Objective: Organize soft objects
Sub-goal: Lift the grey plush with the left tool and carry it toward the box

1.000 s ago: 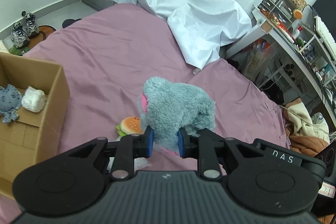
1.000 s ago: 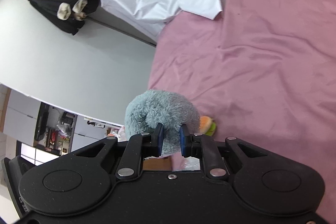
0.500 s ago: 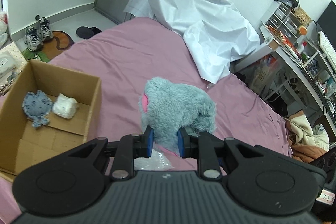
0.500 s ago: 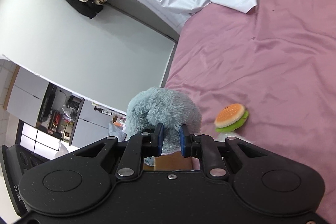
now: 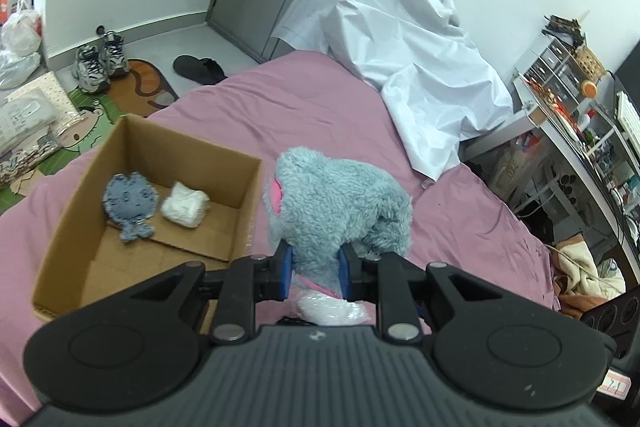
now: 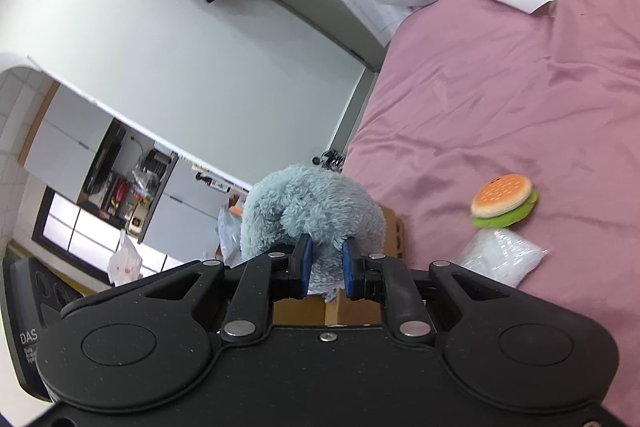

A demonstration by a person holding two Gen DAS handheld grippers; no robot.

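A fluffy grey-blue plush toy point(image 5: 336, 203) with a pink ear is held in the air by both grippers. My left gripper point(image 5: 314, 269) is shut on its lower part. My right gripper point(image 6: 325, 263) is shut on the same plush point(image 6: 308, 207). An open cardboard box point(image 5: 80, 195) sits on the pink bed to the left, below the plush. It holds a flat blue-grey plush point(image 5: 128, 205) and a white soft bundle point(image 5: 185, 205). A burger plush point(image 6: 504, 201) and a clear bag of white filling point(image 6: 502, 259) lie on the bed.
A white sheet point(image 5: 400, 39) is draped at the far end of the pink bed point(image 5: 304, 107). A cluttered desk point(image 5: 580, 131) stands to the right. Shoes point(image 5: 98, 61), a mat and bags lie on the floor to the left.
Both grippers have lifted the grey plush higher and carried it left toward the box. The box now shows fully in the left wrist view; the burger plush has left that view.
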